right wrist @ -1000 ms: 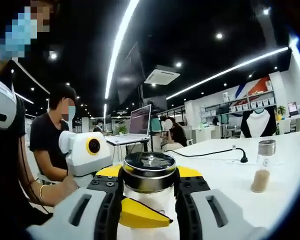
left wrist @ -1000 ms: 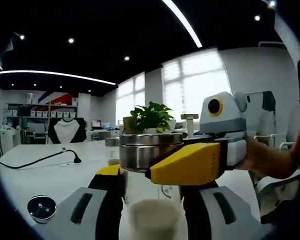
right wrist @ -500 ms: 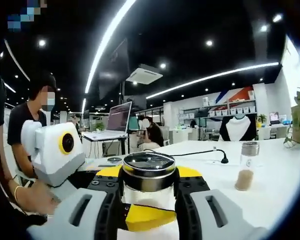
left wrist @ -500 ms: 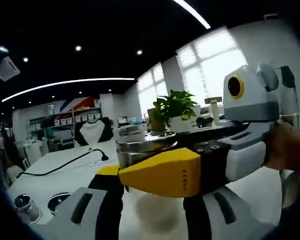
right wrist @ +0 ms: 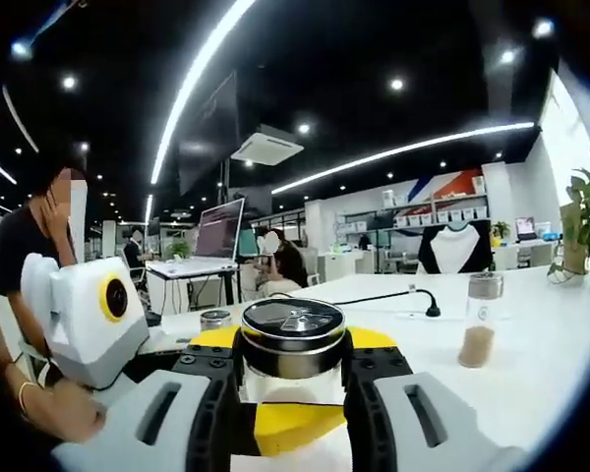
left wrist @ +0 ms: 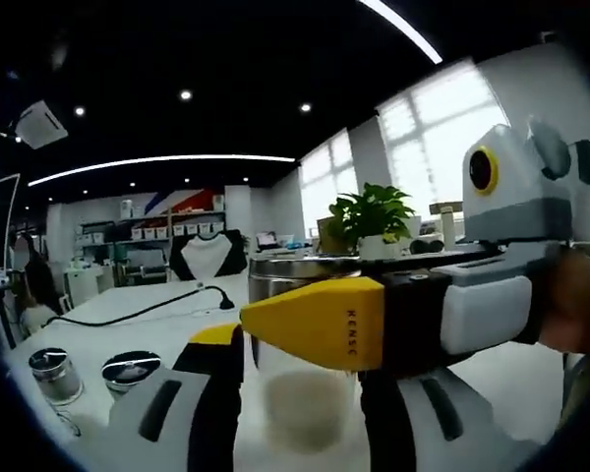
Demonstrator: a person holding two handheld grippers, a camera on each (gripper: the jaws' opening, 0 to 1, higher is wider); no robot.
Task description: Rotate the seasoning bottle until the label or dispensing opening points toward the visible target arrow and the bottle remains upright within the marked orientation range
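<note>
The seasoning bottle (left wrist: 300,398) is clear glass with pale powder in the bottom and a steel lid (right wrist: 293,329). It stands upright between my left gripper's (left wrist: 297,379) black jaws, which are shut on its body. My right gripper (left wrist: 310,317) comes in from the right, and its yellow jaw crosses the front of the lid. In the right gripper view my right gripper (right wrist: 293,346) is shut on the lid from both sides. Below the lid, the left gripper's (right wrist: 293,425) yellow jaw shows against the glass. No arrow mark shows.
On the white table (left wrist: 98,339) lie a small jar (left wrist: 55,375), a round steel lid (left wrist: 130,370) and a black cable (left wrist: 152,307). A potted plant (left wrist: 372,218) stands behind. A second bottle with brown powder (right wrist: 478,332) stands right. People sit by a laptop (right wrist: 219,237).
Both views have swung round, so the room has slid sideways behind the bottle. The right gripper's yellow jaw reaches further across the lid. Both grippers stay shut on the bottle.
</note>
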